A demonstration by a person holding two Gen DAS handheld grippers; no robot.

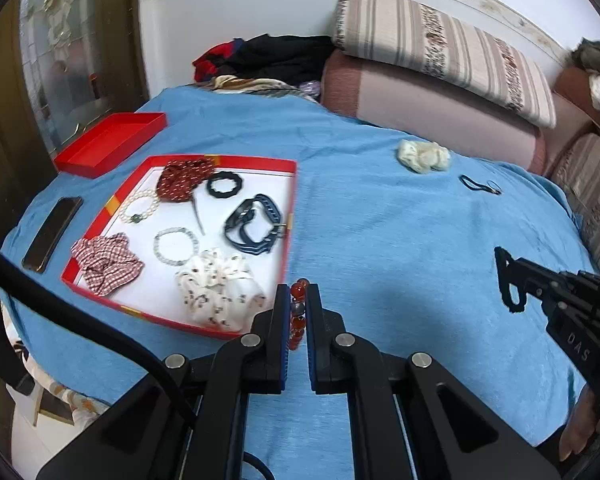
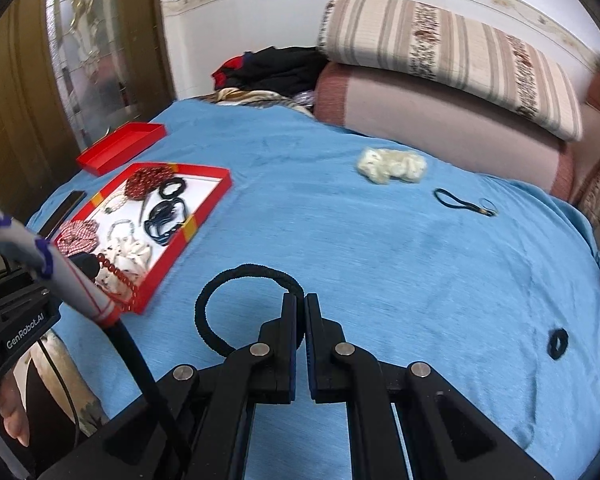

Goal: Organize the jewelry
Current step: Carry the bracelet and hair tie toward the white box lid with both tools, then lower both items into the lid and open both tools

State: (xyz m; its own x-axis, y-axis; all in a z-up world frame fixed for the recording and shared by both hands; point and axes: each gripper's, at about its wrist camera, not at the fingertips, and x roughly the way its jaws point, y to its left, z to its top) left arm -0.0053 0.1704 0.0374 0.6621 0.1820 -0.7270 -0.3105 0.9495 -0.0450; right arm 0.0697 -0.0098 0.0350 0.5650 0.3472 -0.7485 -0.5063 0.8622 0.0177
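The red bead bracelet point(image 1: 298, 316) hangs pinched between the two fingers of the left tongs point(image 1: 298, 300), clenched on it, just off the 5 o'clock corner of the red tray point(image 1: 290, 200) on the blue bed cover point(image 1: 380, 220). The right tongs point(image 2: 299, 304) are clenched too, grasping a black hair tie point(image 2: 236, 276) whose loop sticks out toward 10 o'clock above the cover.

To do this well, I would carry the bracelet in toward 10 o'clock, past the white patterned scrunchie point(image 1: 216, 292) by the near rim, and lower it onto bare white liner; the gap between the clear bead bracelet point(image 1: 176, 246) and the dark watch bands point(image 1: 256, 224) looks the likeliest. Release low, so the beads settle and do not roll onto a neighbour.

The hair tie should probably wait its turn, held clear, since both tongs crowd the same corner. A cream scrunchie point(image 1: 422, 156), a thin black cord point(image 1: 480, 185) and a small black ring point(image 2: 559, 343) remain loose at 1 to 3 o'clock.
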